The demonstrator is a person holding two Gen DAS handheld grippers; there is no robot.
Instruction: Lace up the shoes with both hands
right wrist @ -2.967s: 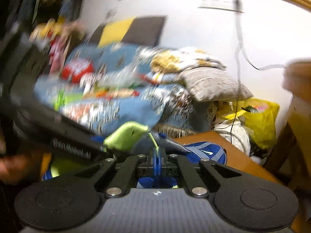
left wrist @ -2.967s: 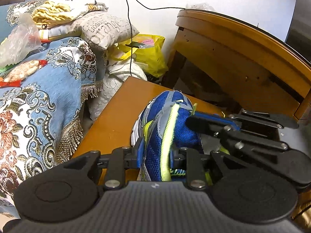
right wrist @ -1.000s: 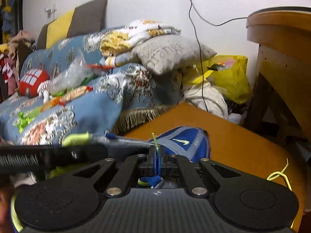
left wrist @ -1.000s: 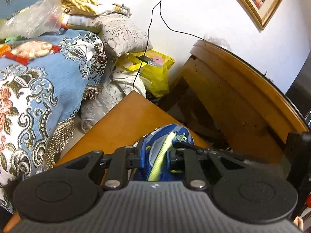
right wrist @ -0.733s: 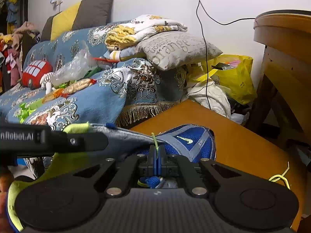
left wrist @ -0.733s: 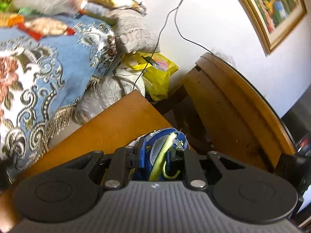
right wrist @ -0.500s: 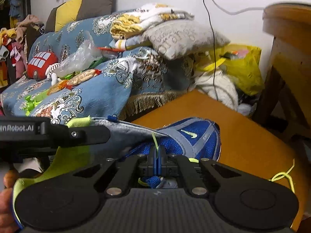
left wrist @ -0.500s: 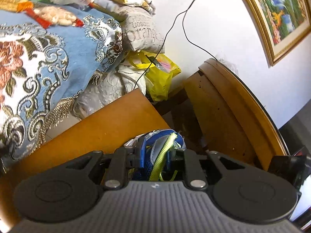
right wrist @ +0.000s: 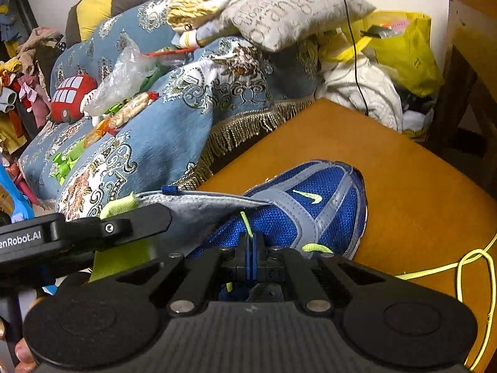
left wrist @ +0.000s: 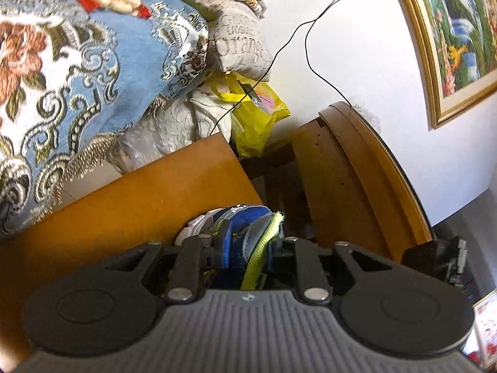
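Right wrist view: the blue shoe lies on the orange-brown table, its toe toward 1 o'clock and its grey and lime tongue pulled out toward 9 o'clock. The right claw is clenched on a thin end of the lime-green lace, which sticks up from between its blue pads just over the shoe's mesh side. At 9 o'clock the left claw reaches in from the frame edge and grips the tongue near its lime tip. More of the lace trails loose in a loop over the table at 3 o'clock. Beyond the table, from 10 to 12 o'clock, stands a sofa under a blue patterned cover, with a grey cushion on top and a yellow bag at 1 o'clock.

Left wrist view: the left claw is closed on the tongue, the lime edge of which rises between its fingers, and the shoe's blue body shows just beyond, over the table. A curved wooden board stands at 2 o'clock and a framed picture hangs at 1 o'clock.
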